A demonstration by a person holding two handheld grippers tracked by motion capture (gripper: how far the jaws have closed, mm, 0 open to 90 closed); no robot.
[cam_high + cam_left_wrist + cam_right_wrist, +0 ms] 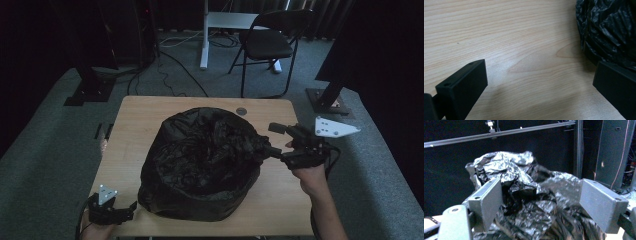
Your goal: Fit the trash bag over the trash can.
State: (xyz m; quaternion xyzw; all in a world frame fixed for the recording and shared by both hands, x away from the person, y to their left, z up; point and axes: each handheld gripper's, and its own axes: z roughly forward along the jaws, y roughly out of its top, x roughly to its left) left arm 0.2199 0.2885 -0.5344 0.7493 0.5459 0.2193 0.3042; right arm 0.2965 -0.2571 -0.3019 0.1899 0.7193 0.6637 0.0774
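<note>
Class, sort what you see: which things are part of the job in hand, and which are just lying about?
In use:
black bag
right gripper, open at the bag's edge
left gripper, open beside the bag
table

Lying about:
folding chair
floor cables

— What's on the bench (135, 115)?
— A black plastic bag (200, 165), crinkled and glossy, bulging into a rounded heap at the middle (its mouth gathered loosely on top).
— Upright?
— Yes, base flat on the wood.
</note>
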